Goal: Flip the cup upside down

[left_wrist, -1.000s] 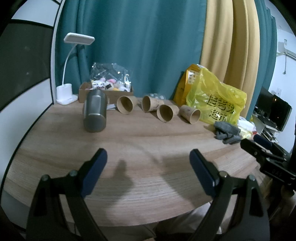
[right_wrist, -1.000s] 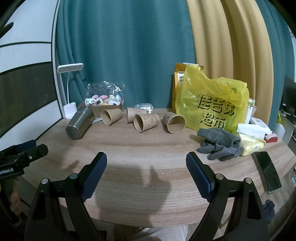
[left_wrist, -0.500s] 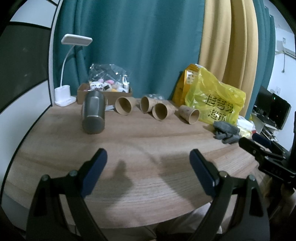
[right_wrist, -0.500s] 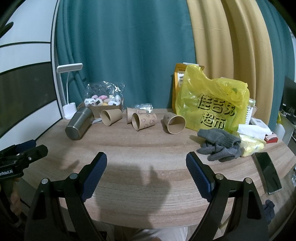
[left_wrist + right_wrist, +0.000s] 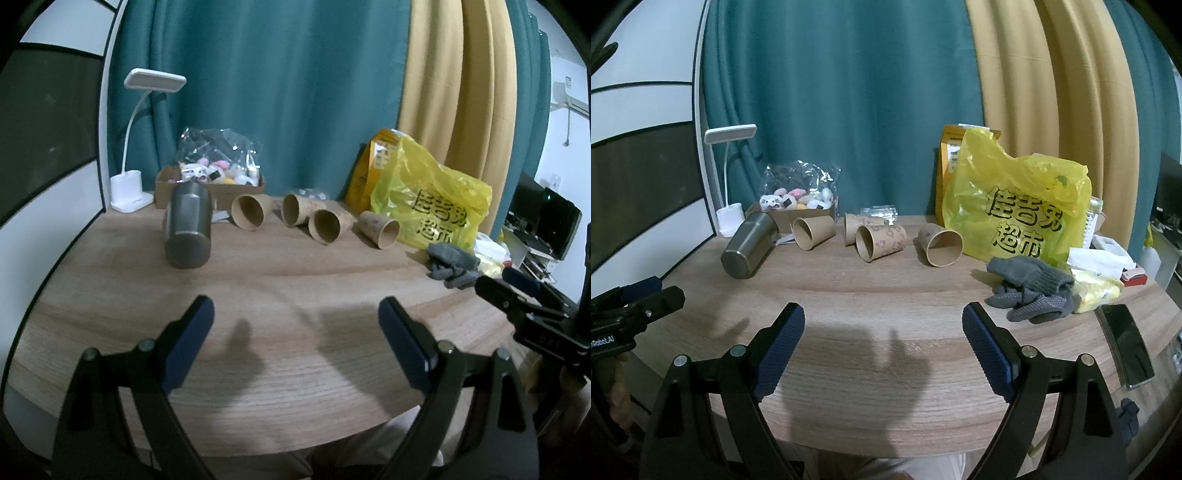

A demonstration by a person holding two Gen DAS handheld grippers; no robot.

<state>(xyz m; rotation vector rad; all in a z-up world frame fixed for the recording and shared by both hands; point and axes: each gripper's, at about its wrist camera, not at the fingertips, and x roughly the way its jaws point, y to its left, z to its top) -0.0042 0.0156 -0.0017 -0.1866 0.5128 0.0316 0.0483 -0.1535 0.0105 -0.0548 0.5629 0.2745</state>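
A round wooden table (image 5: 886, 295) stands before teal and tan curtains (image 5: 849, 110). The steel cup (image 5: 749, 245) lies on its side at the back left, base toward the cameras. Right of it lie four paper cups (image 5: 879, 242), then a yellow bag (image 5: 1015, 218) and grey gloves (image 5: 1027, 288). Behind the cup stands a white lamp (image 5: 138, 136). The left gripper (image 5: 295, 325) and right gripper (image 5: 882, 332) hover wide apart, holding nothing.

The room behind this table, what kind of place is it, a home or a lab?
Most likely a lived-in room at home: floor-length curtains behind a wooden table cluttered with a yellow shopping bag, a desk lamp and a phone.
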